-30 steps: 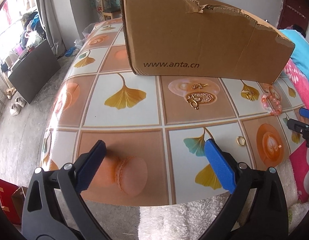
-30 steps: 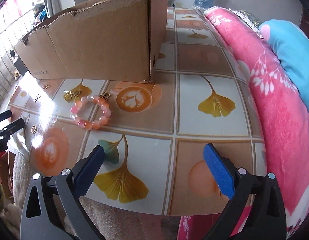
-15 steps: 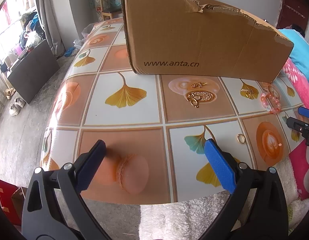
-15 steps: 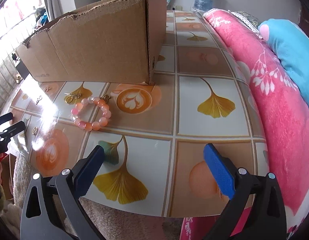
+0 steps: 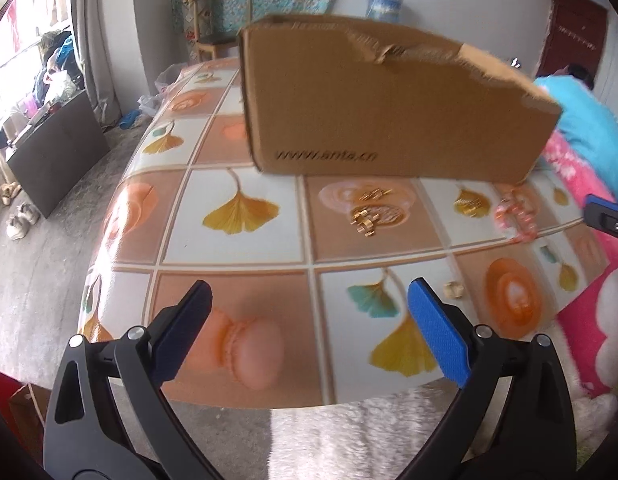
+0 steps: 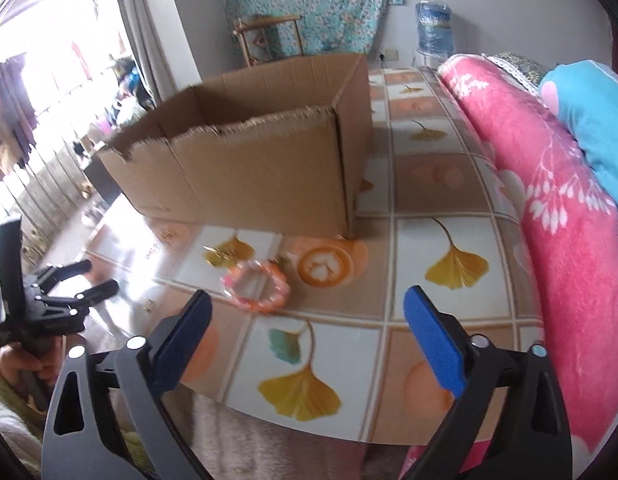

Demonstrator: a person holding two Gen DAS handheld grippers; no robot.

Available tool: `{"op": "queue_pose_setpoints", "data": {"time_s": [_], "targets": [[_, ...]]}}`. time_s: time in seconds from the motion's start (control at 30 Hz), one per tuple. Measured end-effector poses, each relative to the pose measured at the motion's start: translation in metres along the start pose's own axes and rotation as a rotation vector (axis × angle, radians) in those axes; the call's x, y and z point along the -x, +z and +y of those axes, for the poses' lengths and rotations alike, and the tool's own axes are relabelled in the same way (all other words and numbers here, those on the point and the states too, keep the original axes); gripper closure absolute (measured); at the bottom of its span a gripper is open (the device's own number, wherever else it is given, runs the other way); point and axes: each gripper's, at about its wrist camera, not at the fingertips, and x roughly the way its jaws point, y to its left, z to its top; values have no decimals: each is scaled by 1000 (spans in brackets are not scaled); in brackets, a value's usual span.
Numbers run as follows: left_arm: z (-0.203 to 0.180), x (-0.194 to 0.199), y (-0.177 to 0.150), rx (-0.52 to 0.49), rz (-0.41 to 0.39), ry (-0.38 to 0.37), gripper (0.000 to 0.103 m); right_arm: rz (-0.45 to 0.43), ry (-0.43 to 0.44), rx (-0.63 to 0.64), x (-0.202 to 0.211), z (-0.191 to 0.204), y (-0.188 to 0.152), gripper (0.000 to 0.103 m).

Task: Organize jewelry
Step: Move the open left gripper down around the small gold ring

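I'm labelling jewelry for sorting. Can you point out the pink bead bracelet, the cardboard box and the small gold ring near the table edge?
pink bead bracelet [image 6: 256, 287]: right wrist view, on its near beads.
cardboard box [image 6: 245, 176]: right wrist view, front wall.
small gold ring [image 5: 454, 290]: left wrist view, on the blurred band.

Left tool [image 5: 309, 328]: jaws spread wide, nothing between the blue pads, tilted downward, hovering over the near edge of the surface [image 5: 237, 256] toward its left near corner. Seen from the right wrist view it sits low at the far left, off the surface's left edge, black fingers splayed; the hand [image 6: 19, 364] gripping its handle shows below, with a green sleeve beside it.

Right tool [image 6: 307, 326]: jaws wide but closing, nothing between the pads, angled down over the near edge of the surface toward its right side. In the left wrist view only one blue-tipped finger pokes in at the right frame edge. Both views motion-blurred.
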Motion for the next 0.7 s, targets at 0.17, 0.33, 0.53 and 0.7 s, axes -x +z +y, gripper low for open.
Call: {"op": "queue_pose_setpoints", "data": {"time_s": [0.17,0.33,0.53,0.7], "targets": [[-33,19,-2,-111,-57,-101,14,20,89,20,-8,14,-2,30],[-69,8,-6,-228,-27,-142,42,48,90,77,-20,32,-6,44],[-82,-10,-9,-255,31,-160,69,61,106,94,-27,39,-7,55],[-78,-17,-4,-239,51,-156,74,65,124,112,-31,45,-7,60]]}}
